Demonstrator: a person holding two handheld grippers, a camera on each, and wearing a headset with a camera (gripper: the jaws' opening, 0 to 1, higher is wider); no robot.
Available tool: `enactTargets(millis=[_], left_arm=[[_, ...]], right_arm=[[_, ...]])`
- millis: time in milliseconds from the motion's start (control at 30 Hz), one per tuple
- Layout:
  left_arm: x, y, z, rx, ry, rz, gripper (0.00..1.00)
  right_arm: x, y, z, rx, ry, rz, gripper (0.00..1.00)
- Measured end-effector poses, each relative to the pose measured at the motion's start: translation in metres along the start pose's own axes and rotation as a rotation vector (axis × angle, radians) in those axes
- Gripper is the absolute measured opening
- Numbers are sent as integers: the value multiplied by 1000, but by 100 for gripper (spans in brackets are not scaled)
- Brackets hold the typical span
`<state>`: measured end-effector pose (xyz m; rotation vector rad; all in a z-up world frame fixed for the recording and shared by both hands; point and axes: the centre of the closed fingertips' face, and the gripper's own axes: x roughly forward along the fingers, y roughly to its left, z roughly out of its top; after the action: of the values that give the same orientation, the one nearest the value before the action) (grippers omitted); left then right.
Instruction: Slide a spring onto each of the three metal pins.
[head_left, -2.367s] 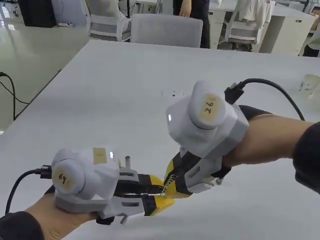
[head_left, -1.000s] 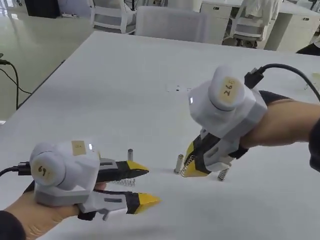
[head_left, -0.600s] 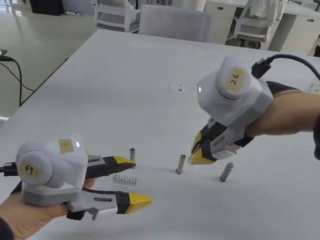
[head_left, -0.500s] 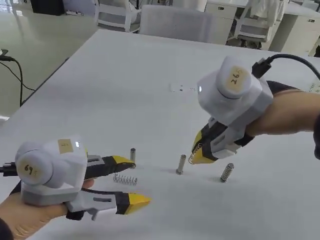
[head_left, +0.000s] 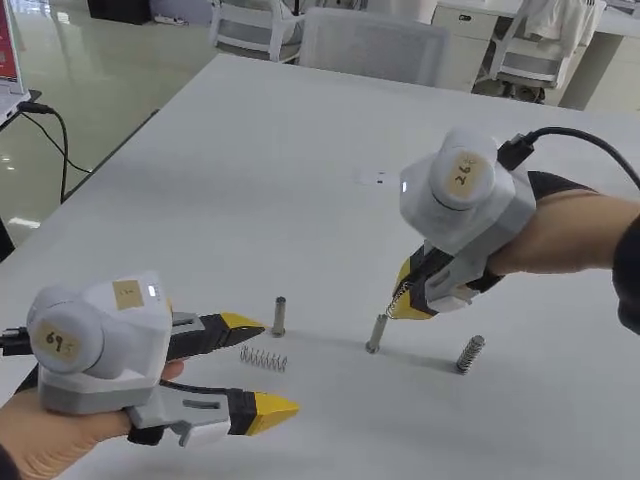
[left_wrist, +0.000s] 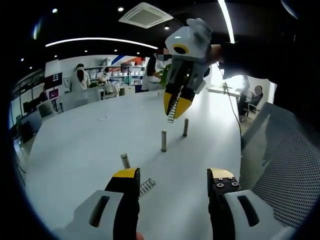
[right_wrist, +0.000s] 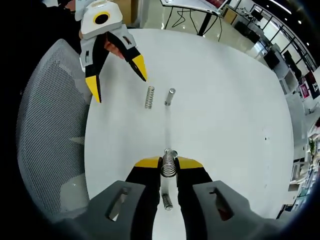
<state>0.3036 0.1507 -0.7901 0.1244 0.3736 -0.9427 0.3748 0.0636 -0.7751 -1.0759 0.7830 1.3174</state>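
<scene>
Right gripper (head_left: 406, 307) clenched on a small coiled steel spring (right_wrist: 169, 167), which hangs just above the middle short metal pin (head_left: 376, 333) on the white tabletop (head_left: 300, 180). Far-right pin (head_left: 470, 353) already wears a spring; far-left pin (head_left: 279, 315) is bare. Left gripper (head_left: 262, 365) sits low with jaws spread wide and nothing between them. A second loose spring (head_left: 264, 358) lies flat beside the bare pin.

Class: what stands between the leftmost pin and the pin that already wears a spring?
In the head view, a bare middle pin stands between them. The right claw holds a spring close to its top.
</scene>
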Motion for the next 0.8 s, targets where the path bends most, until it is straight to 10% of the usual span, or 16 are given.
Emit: enactTargets(millis=[800], left_arm=[[-3,6,-7,-13,15,19,51]], right_arm=[[27,-12,-7,16,17,36,13]])
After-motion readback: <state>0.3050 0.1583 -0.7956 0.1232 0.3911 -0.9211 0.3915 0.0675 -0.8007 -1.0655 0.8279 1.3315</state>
